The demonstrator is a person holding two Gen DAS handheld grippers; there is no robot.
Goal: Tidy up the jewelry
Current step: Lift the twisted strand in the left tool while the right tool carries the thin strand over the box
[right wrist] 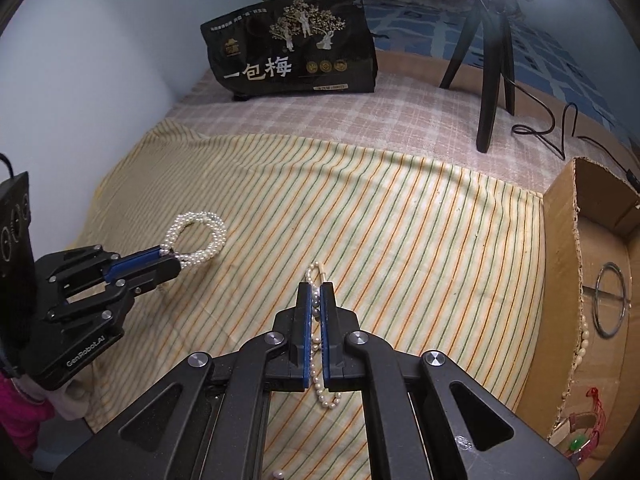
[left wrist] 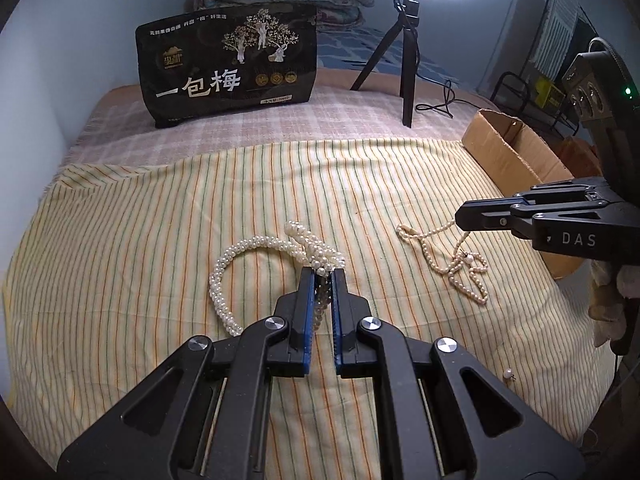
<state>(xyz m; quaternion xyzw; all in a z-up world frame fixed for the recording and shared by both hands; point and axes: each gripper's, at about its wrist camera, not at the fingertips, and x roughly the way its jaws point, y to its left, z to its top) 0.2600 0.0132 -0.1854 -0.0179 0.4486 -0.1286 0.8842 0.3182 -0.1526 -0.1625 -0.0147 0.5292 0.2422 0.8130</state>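
My left gripper (left wrist: 322, 276) is shut on a thick white woven pearl necklace (left wrist: 240, 256) that lies looped on the striped yellow cloth; it also shows in the right wrist view (right wrist: 200, 240), with the left gripper (right wrist: 176, 258) clamped on it. My right gripper (right wrist: 316, 292) is shut on a thin cream pearl strand (right wrist: 320, 380), which hangs between the jaws and trails on the cloth. In the left wrist view the right gripper (left wrist: 460, 216) holds that strand (left wrist: 460, 268) at the right.
An open cardboard box (right wrist: 560, 240) stands at the right, holding a metal ring (right wrist: 610, 304), a pearl string and a red bracelet (right wrist: 588, 428). A loose pearl (left wrist: 508, 374) lies on the cloth. A black snack bag (left wrist: 228, 68) and a ring-light tripod (left wrist: 404, 60) stand behind.
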